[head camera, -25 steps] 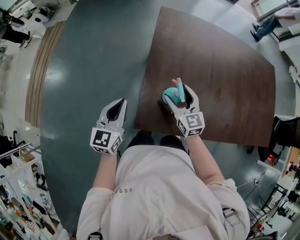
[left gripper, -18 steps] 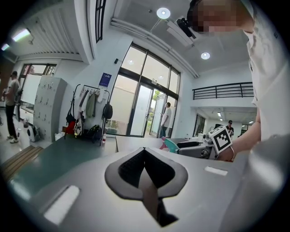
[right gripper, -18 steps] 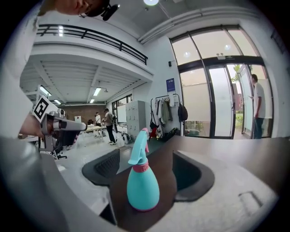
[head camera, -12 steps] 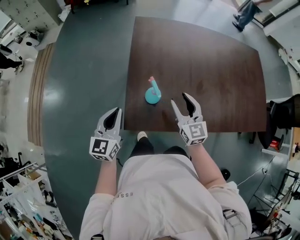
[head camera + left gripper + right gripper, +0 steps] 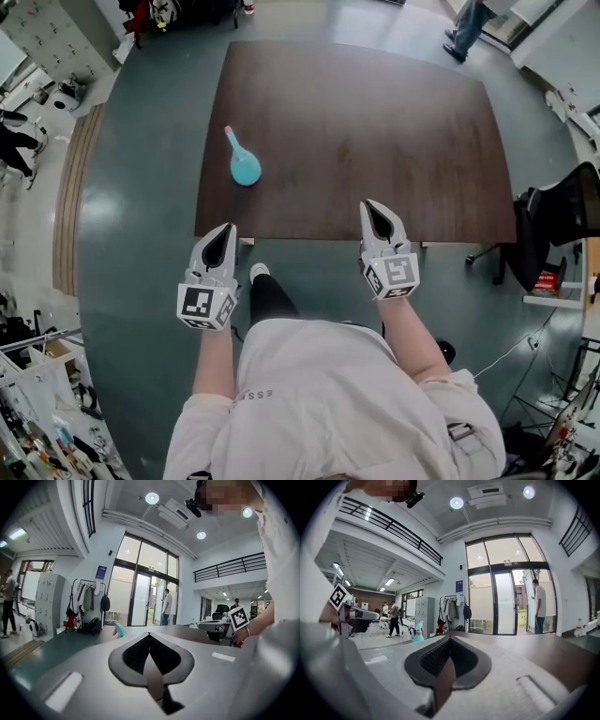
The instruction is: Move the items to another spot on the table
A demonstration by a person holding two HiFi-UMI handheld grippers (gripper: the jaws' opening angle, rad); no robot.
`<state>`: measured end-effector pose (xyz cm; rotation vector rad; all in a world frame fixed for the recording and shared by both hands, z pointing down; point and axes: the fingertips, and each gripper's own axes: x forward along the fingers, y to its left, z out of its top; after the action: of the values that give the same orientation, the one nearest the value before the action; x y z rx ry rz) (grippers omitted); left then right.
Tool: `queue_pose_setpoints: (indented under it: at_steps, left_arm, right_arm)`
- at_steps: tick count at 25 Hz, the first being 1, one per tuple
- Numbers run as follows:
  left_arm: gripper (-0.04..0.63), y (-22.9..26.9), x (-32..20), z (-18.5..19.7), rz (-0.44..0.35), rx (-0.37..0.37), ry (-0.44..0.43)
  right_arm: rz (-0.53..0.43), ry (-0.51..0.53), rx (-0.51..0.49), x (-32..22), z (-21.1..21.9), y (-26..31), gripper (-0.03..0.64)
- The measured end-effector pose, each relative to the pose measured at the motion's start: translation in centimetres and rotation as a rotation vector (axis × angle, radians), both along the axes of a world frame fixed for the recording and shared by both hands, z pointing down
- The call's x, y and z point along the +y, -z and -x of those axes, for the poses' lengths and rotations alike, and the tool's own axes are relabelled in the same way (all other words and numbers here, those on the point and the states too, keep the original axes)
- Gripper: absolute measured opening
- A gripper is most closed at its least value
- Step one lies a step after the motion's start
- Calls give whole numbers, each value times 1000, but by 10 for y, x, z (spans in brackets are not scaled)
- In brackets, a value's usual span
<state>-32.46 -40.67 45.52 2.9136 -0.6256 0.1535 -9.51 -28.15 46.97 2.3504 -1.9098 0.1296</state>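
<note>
Near the left edge of the dark wooden table (image 5: 375,112) sits a teal item with a pink handle (image 5: 244,167), well apart from both grippers. By the near edge, the left gripper (image 5: 225,231) and right gripper (image 5: 372,208) hover with jaws together, holding nothing.

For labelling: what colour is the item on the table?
The item is turquoise, pink-tipped; head view.
</note>
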Motion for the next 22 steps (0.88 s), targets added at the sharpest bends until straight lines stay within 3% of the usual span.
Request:
queue_pose_setpoints:
  at_steps: [7,11,17,22]
  left_arm:
    - [8,5,137,-59,-42,43,11]
    - [8,9,204,-82,-69,33,-12]
    - [8,21,278,-110,-45,46,-69]
    - [9,28,324,-126,-36,45,-107]
  right_arm:
    - [3,44,35,133,-49,-2,-9]
    - [25,56,35,200,-62,-4,-9]
    - [54,21,-86,271,-80,-4,-9]
    - [47,18,-77,306,-81,3,-9]
